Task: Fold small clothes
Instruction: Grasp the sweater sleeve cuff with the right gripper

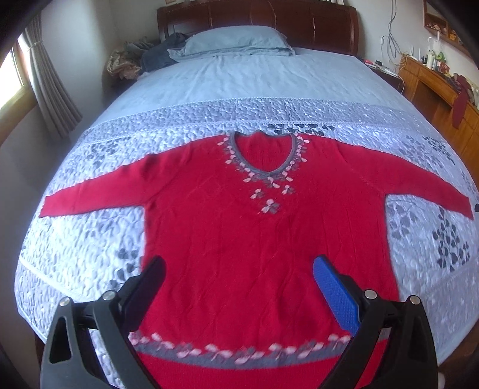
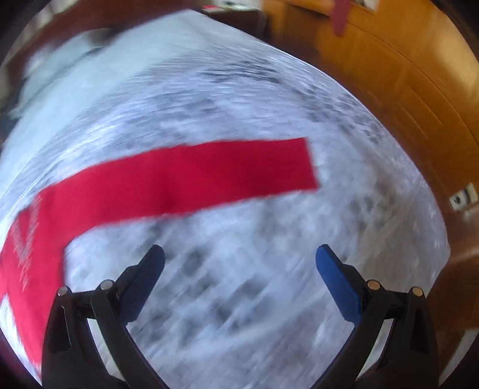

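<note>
The left tongs (image 1: 239, 269) hang spread wide and empty over the lower body of the red sweater (image 1: 263, 239); the right tongs (image 2: 239, 257) are likewise spread and empty, over bare quilt (image 2: 239, 299) just below one sleeve (image 2: 209, 167). The sweater lies flat, front up, mid-frame in the left view, neckline toward the top of the frame and hem toward the bottom, both sleeves stretched out left and right. It has a grey V-neck with pink and grey flowers and a matching band near the hem. It rests on the bed (image 1: 239, 83), a pillow (image 1: 233, 40) and dark headboard (image 1: 257, 18) at upper centre. The right view is blurred.
</note>
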Tool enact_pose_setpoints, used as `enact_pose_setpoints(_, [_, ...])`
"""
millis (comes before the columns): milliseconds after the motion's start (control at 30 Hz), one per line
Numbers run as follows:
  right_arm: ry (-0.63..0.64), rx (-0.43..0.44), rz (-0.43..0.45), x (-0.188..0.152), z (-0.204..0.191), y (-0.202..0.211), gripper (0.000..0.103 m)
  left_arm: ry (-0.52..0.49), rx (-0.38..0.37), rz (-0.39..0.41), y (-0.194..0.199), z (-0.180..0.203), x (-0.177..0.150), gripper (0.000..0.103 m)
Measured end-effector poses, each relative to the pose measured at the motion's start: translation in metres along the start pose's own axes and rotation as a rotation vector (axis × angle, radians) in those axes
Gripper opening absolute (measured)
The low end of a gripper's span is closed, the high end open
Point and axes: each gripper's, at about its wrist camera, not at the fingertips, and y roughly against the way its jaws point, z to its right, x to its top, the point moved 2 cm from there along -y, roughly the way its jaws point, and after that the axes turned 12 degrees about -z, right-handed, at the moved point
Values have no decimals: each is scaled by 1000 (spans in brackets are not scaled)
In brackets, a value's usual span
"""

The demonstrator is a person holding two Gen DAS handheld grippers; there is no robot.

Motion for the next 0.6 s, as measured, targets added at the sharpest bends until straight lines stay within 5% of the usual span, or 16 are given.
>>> enact_pose_setpoints(133, [-73, 49, -93, 53, 43, -51, 99, 4, -8, -10, -19, 16, 9, 99])
enact_pose_setpoints(300, [-128, 102, -151, 73, 63, -89, 91, -21, 39, -32, -40, 21, 9, 99])
enact_pose_setpoints(400, [-139, 111, -136, 74, 70, -91, 68, -20, 48, -57, -52, 19, 8, 99])
enact_pose_setpoints(433, [-137, 118, -121, 73, 71, -88, 42, -20, 48, -63, -54, 19, 8, 99])
enact_pose_setpoints(500, [-110, 137, -100, 74, 72, -81, 10, -22, 48, -71, -59, 19, 6, 99])
enact_pose_setpoints(600, [-102, 186, -51, 73, 67, -62, 10, -28, 53, -75, -60, 15, 0, 99])
